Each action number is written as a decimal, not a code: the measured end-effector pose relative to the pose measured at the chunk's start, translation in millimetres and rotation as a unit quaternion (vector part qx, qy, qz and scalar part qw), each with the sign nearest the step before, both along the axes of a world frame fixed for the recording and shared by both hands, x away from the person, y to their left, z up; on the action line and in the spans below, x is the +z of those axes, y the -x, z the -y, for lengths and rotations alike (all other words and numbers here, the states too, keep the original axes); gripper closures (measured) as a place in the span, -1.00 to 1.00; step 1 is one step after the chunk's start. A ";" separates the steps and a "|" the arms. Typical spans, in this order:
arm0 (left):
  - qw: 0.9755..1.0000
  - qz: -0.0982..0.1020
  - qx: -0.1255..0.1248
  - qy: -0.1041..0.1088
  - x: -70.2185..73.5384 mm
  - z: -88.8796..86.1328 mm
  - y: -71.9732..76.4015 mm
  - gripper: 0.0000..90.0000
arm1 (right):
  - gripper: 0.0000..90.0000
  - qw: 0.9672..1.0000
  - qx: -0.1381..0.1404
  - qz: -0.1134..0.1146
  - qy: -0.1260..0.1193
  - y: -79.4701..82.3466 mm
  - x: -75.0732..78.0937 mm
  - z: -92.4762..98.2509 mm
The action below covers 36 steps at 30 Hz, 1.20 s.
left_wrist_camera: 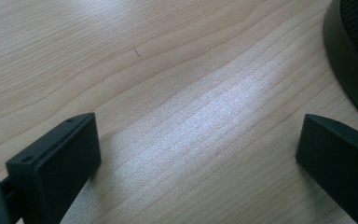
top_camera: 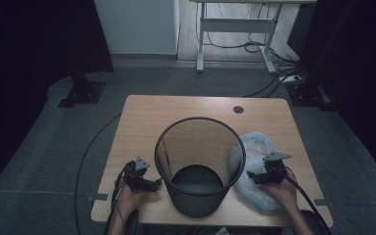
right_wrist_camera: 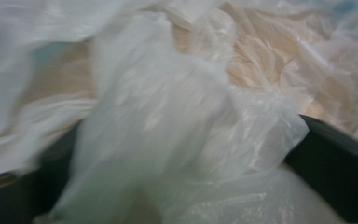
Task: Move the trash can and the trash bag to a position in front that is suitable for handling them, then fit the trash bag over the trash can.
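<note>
Mesh wastebasket [top_camera: 199, 164] stands empty — plastic bag [top_camera: 255, 169] crumpled just beside.

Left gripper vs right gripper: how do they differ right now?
The left gripper has open jaws with only bare table between them; the right gripper has the translucent plastic bag bunched between its jaws, and the blur hides whether they pinch it. The left gripper sits left of the black mesh bin, the right gripper on the bag side. Both are hand-held, low at the near edge, pointing toward the bin.
</note>
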State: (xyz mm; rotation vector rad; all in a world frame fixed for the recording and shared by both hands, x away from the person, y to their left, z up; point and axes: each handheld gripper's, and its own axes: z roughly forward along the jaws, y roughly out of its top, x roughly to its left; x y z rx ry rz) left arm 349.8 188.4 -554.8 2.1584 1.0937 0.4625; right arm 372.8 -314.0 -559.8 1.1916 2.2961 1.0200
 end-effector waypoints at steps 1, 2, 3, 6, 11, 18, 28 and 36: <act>1.000 0.000 0.000 0.000 0.0 -0.1 0.0 -1.00 | -0.31 1.000 0.013 0.004 -0.004 1.4 2.2 -0.3; 1.000 0.000 0.000 0.000 0.0 0.0 0.0 -1.00 | -0.18 1.000 0.020 0.004 -0.005 2.3 3.4 -1.1; 1.000 0.000 0.001 0.000 0.0 0.0 0.0 -1.00 | -0.04 1.000 0.021 0.004 -0.005 2.9 4.2 -1.8; 1.000 0.000 0.001 0.000 0.0 0.0 0.0 -1.00 | 0.39 1.000 0.023 -0.005 -0.004 3.7 7.4 -2.3; 1.000 0.000 0.002 0.000 0.0 0.1 0.1 -1.00 | 0.67 1.000 0.024 -0.017 -0.005 3.1 9.9 -1.5; 1.000 0.000 0.002 0.000 0.0 0.1 0.1 -1.00 | 0.75 0.999 0.026 -0.012 -0.024 4.6 20.3 0.3; 1.000 0.000 0.003 0.000 0.0 0.0 0.0 -1.00 | 0.77 0.999 0.029 0.012 -0.027 9.9 42.4 2.9; 1.000 0.001 0.004 0.000 0.0 0.1 0.1 -1.00 | 0.77 0.998 0.034 0.032 -0.031 15.3 61.8 5.0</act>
